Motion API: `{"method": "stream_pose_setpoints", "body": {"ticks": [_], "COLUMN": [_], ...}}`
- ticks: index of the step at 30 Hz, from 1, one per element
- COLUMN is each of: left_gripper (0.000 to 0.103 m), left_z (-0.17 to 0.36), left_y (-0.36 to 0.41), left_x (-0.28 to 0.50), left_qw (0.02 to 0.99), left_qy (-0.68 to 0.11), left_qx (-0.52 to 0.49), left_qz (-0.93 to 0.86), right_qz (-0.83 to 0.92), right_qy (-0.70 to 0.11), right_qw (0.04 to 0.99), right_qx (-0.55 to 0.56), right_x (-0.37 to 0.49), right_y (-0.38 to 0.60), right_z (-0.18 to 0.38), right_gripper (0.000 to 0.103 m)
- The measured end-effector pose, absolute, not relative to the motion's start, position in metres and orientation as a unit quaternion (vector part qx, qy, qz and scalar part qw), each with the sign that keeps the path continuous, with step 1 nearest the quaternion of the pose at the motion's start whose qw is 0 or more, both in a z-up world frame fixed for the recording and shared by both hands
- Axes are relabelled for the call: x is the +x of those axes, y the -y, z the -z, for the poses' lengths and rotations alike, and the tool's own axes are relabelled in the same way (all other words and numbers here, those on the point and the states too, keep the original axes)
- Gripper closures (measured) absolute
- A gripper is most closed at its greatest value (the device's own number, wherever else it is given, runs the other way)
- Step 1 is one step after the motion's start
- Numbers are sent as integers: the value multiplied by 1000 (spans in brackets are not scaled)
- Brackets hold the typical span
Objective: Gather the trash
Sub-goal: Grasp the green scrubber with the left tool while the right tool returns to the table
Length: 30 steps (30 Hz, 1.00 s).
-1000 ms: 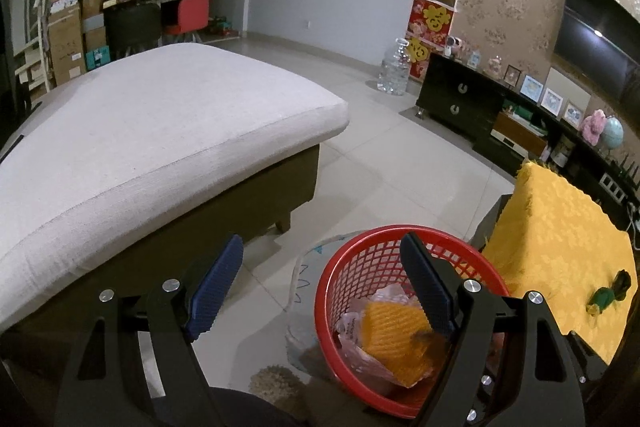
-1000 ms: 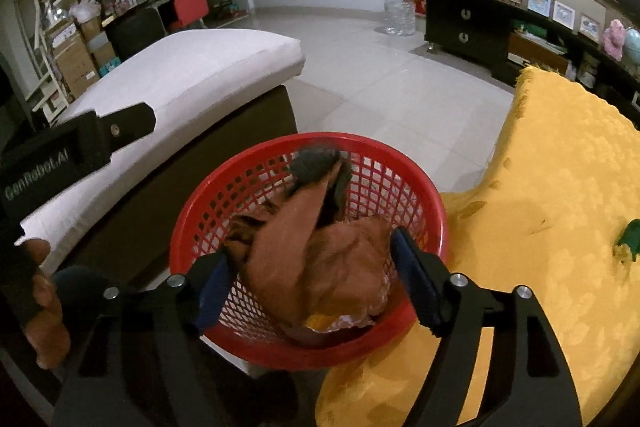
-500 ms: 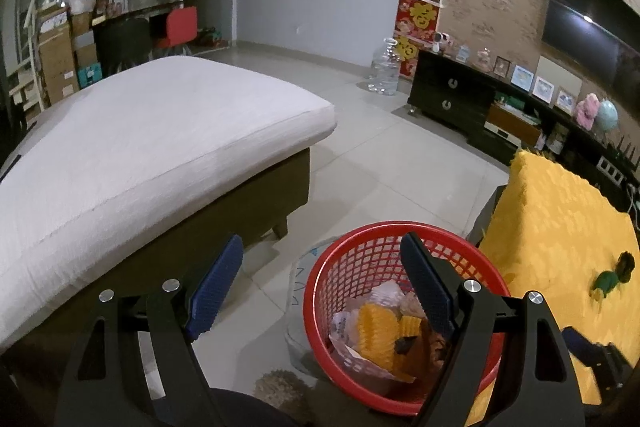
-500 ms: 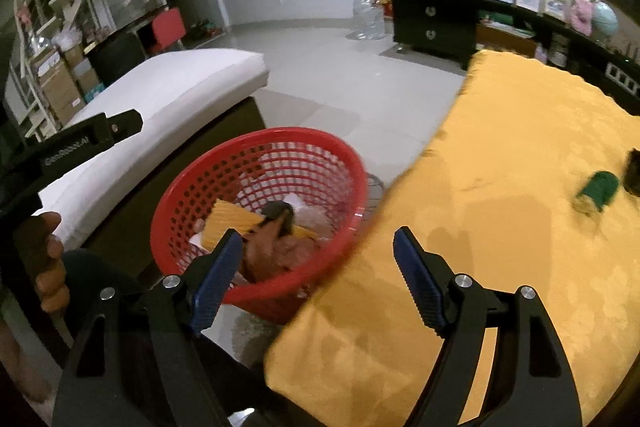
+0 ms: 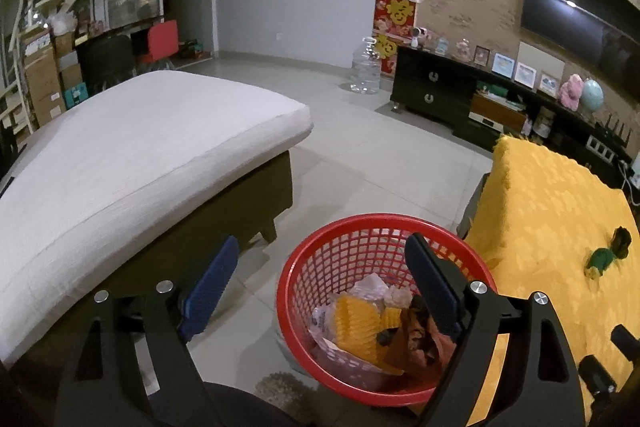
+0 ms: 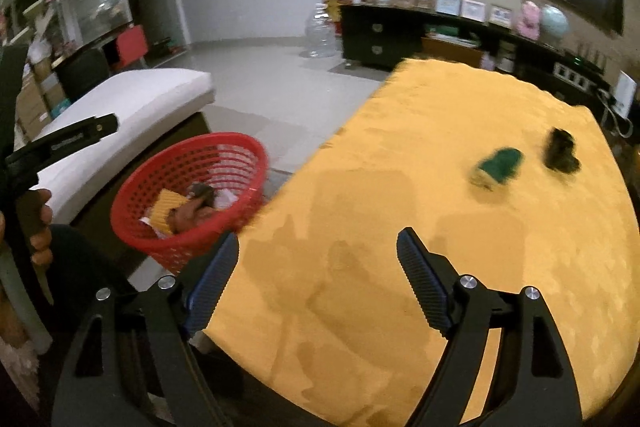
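A red mesh basket (image 5: pixel 348 251) (image 6: pixel 224 155) stands on the floor beside a table under a yellow cloth (image 5: pixel 552 211) (image 6: pixel 400 167). In it lie an orange ridged piece (image 5: pixel 352 323), a brown crumpled scrap (image 5: pixel 420 339) and white plastic (image 5: pixel 372 283). A green item (image 5: pixel 600 259) (image 6: pixel 500 163) and a dark item (image 5: pixel 620 237) (image 6: pixel 560 151) rest on the cloth's far side. My left gripper (image 5: pixel 320 241) hovers over the basket's near side, its jaws opening with nothing held. My right gripper (image 6: pixel 318 235) hangs above the cloth's near edge, jaws opening and empty.
A low sofa with a white cushion (image 5: pixel 140 147) sits left of the basket. A black TV cabinet (image 5: pixel 440 99) and a large water bottle (image 5: pixel 365 67) line the far wall. Pale tile floor (image 5: pixel 380 155) lies between. A hand (image 6: pixel 38 223) grips the left tool.
The right gripper let the brown scrap fall into the basket, then swung right from above the basket to above the yellow cloth. The left gripper drifted slightly.
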<state>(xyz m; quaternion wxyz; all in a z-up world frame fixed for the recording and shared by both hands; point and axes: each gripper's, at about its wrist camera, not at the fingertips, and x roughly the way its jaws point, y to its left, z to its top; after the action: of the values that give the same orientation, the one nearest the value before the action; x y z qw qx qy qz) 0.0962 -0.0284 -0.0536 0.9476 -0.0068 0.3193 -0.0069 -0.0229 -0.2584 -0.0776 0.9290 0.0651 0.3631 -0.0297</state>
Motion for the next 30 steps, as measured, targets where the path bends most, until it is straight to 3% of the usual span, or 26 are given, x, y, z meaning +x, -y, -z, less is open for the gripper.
{"method": "stream_pose_setpoints", "body": {"ticks": [16, 30], "left_gripper": [18, 18], "left_z": [67, 78], "left_y": [80, 206], "left_x": [89, 77], "left_qw": [934, 891], "left_qy": [-348, -380], "left_qx": [38, 110], "left_qz": [76, 224], "right_qz": [170, 219], "right_qy": [-353, -336], "right_qw": [916, 905], "right_qx": [84, 145], "right_x": [-95, -123], "right_y": [374, 429], "right_z": [80, 90], "right_gripper": [22, 21]}}
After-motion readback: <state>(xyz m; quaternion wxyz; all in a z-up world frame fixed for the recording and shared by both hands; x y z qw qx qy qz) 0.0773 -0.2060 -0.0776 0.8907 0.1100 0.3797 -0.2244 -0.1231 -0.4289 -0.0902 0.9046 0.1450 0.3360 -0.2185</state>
